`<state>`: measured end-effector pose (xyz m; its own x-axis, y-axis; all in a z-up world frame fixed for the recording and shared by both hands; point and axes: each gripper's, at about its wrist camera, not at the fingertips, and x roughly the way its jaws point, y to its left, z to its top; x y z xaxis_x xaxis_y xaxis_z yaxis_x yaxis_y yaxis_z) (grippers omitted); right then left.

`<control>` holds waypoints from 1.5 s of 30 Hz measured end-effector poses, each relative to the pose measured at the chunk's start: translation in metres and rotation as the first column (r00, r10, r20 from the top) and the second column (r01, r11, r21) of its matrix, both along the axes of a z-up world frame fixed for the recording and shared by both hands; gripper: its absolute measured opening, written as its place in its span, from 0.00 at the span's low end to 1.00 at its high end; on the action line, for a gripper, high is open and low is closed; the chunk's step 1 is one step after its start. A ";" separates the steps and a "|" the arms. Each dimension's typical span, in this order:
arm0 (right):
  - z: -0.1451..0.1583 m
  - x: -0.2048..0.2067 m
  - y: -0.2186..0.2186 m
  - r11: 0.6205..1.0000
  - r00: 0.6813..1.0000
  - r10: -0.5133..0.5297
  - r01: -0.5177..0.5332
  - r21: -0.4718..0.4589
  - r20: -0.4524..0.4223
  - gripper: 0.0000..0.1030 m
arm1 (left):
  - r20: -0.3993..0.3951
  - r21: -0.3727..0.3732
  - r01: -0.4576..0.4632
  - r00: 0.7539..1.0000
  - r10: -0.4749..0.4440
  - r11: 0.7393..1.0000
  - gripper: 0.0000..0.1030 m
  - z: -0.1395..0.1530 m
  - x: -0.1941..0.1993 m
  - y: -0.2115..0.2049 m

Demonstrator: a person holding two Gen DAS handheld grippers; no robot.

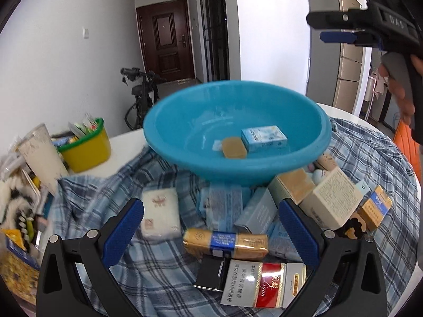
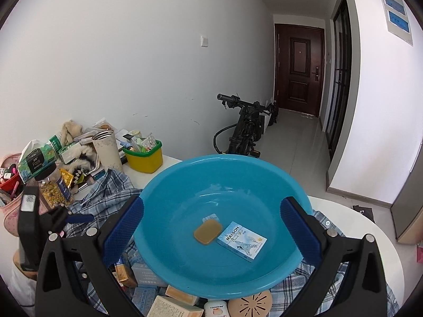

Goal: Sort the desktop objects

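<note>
Tablecloth [image 1: 164,264]: boxes [image 1: 251,211] between hand-held gripper [image 1: 211,232] fingers.

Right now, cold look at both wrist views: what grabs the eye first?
The big blue basin dominates mid-table, holding only a blue RAISON box and a tan soap-like bar beside it. In front of it, a jumble of small boxes and packs lies on the plaid cloth, a red-and-white cigarette pack nearest the open left gripper. The right gripper hovers open over the basin.

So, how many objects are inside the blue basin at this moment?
3: a light blue box, a tan oval piece left of it, and a small pale packet partly under that piece. Nothing else shows inside the blue basin.
</note>
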<state>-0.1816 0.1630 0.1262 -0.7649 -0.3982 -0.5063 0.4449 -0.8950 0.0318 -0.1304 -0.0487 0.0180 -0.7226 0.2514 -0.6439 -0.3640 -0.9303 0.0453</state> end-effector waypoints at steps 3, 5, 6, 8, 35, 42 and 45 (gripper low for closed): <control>0.000 -0.001 0.001 1.000 1.000 -0.001 0.001 0.001 0.004 1.00 | 0.032 0.029 0.045 0.998 -0.046 0.999 1.00 -0.013 -0.002 0.003; -0.001 -0.002 0.001 1.000 1.000 -0.001 0.001 0.002 0.007 1.00 | 0.040 0.039 0.064 0.997 -0.065 0.997 1.00 -0.019 -0.003 0.004; -0.001 -0.002 0.001 1.000 1.000 -0.001 0.001 0.003 0.008 1.00 | 0.051 0.031 0.058 0.997 -0.059 0.998 1.00 -0.024 -0.006 0.004; -0.001 -0.003 0.001 1.000 1.000 -0.001 0.001 0.002 0.011 1.00 | 0.069 0.030 0.054 0.996 -0.056 0.998 1.00 -0.031 -0.009 0.002; -0.012 -0.005 -0.015 0.999 0.999 0.021 -0.022 0.047 0.034 1.00 | 0.170 0.050 0.069 0.983 -0.077 0.996 1.00 -0.066 -0.021 0.000; -0.013 -0.003 -0.020 0.998 0.999 0.027 -0.029 0.059 0.034 1.00 | 0.201 0.112 0.054 0.977 -0.076 0.992 0.87 -0.071 -0.027 -0.009; -0.013 -0.001 -0.023 0.997 0.999 0.032 -0.034 0.068 0.030 1.00 | 0.195 0.130 0.045 0.978 -0.070 0.990 0.87 -0.068 -0.026 -0.013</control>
